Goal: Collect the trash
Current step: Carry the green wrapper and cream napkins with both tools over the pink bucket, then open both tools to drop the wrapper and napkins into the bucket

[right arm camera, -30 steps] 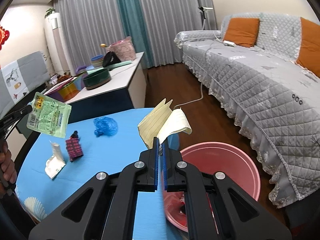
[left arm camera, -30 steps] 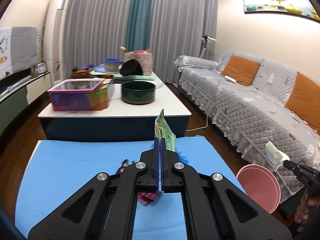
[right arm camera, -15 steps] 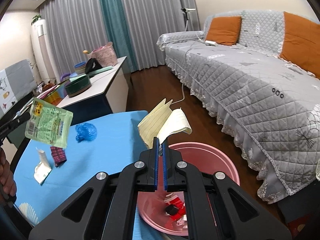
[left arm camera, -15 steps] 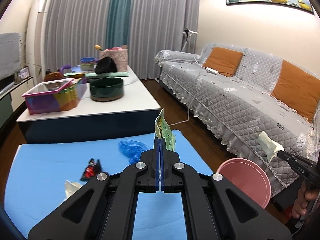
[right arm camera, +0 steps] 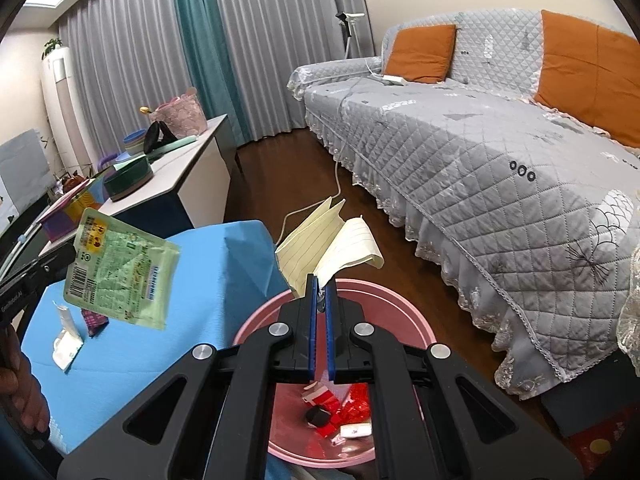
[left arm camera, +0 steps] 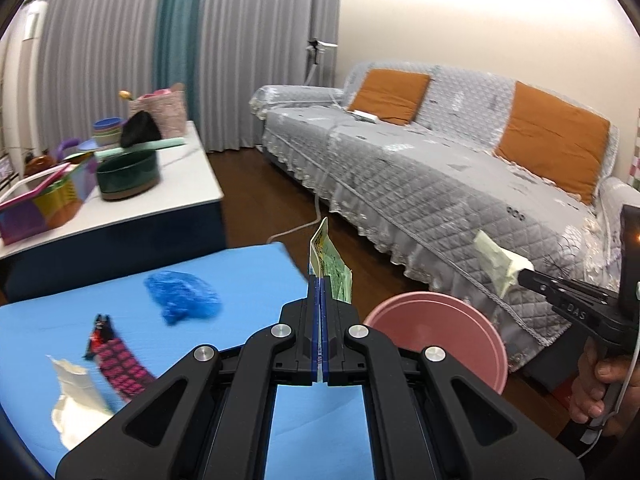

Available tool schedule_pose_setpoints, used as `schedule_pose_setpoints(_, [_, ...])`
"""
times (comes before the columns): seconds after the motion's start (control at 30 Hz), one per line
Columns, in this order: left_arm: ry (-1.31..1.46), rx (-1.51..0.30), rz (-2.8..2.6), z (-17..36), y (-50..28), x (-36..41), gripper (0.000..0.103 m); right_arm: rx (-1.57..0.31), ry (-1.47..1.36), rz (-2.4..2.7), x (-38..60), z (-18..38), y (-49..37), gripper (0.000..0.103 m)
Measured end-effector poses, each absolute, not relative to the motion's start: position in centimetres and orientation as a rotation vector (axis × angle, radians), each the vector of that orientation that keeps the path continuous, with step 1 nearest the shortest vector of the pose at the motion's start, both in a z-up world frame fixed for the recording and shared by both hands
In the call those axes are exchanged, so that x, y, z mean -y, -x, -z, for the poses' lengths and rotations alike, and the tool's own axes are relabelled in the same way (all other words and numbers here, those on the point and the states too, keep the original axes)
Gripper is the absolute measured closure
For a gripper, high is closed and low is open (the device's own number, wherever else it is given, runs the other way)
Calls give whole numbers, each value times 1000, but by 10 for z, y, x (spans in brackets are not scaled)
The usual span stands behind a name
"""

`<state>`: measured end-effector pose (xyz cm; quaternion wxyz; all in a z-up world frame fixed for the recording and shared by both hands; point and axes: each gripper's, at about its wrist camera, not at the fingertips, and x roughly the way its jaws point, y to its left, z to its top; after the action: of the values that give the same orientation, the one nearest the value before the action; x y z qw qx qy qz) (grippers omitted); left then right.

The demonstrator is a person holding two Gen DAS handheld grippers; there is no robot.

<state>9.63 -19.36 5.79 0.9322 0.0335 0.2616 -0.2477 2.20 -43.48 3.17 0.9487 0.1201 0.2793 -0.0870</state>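
Right tool [right arm camera: 320,292], clamped on a folded yellow lined paper [right arm camera: 328,242], hangs over the pink plastic bin [right arm camera: 416,322]; release comes next. Left tool [left arm camera: 321,294] pinches a green foil wrapper [right arm camera: 120,268] at nine o'clock, needing more travel binward.

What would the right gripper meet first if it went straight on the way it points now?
Probably the pink bin. The right gripper, shut on lined paper, points forward and down over the bin's opening, so its far inner wall or rim looks first in line. Depth is unclear; it might clear the rim and reach the wooden floor.
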Motion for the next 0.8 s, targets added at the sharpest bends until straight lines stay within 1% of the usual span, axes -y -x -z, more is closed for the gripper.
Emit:
schedule_pose_setpoints(0.67, [-139,-622,613,-13,-89,273,102,-604,-213,185,447,-18,-21,99])
schedule_pose_setpoints(0.7, [-136,-632,617,-12,-90,275,101,-608,-213,187,447,-17,-21,99])
schedule_pose_setpoints(0.73, [-130,-644,621,-10,-92,276,100,-617,-215,189,448,-15,-21,94])
schedule_pose_setpoints(0.77, [-115,-665,630,-7,-95,277,96,-629,-218,193,449,-13,-22,94])
schedule_pose_setpoints(0.8, [-105,-675,636,-6,-97,277,90,-643,-223,191,450,-11,-24,93])
